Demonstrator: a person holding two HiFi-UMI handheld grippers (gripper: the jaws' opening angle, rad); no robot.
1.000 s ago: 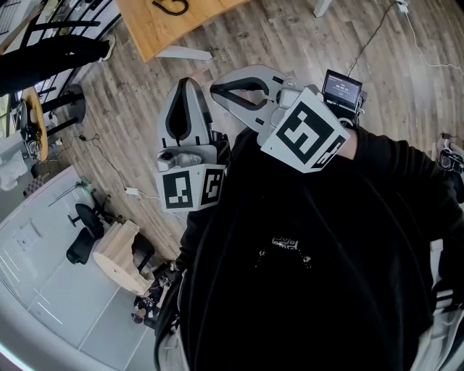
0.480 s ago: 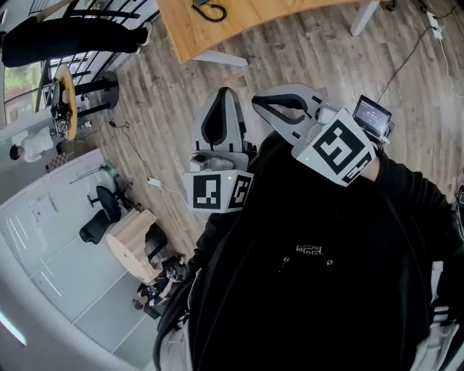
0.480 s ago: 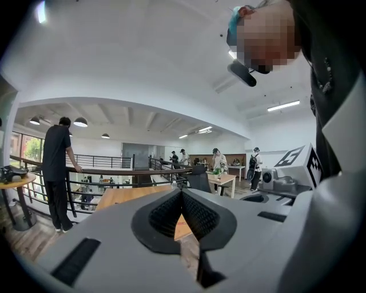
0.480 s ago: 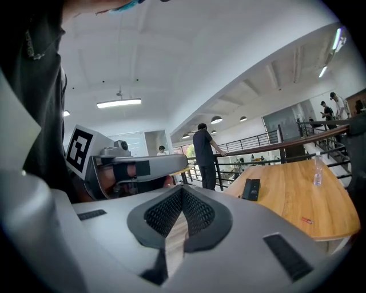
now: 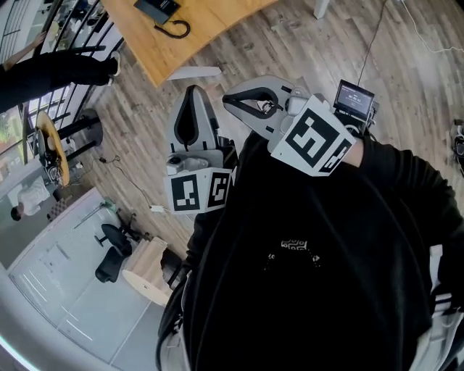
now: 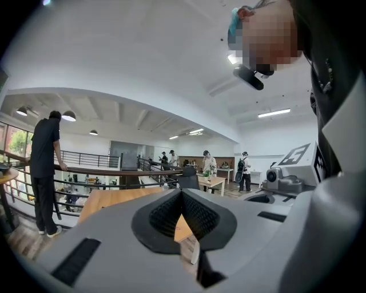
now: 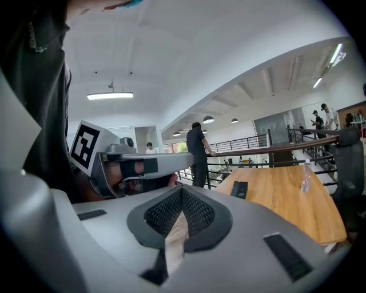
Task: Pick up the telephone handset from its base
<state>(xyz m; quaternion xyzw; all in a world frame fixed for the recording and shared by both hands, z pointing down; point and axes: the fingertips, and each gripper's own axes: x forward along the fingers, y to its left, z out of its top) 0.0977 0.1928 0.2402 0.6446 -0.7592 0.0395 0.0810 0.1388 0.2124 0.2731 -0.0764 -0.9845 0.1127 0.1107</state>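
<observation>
Left gripper (image 5: 192, 93) and right gripper (image 5: 228, 100) are closed, empty. Telephone (image 5: 156, 9) lies well ahead on the table (image 5: 217, 25) — handset probably light, rigid, slick; grip its middle.

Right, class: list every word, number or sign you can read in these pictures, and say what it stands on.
Nothing here can be read as text.
Small screen on the right gripper: lit characters, too small to read.
White print on the person's black top: too blurred to read.
Left marker cube and right marker cube: square patterns only, no words.
Telephone on the wooden table: no legible label.
</observation>
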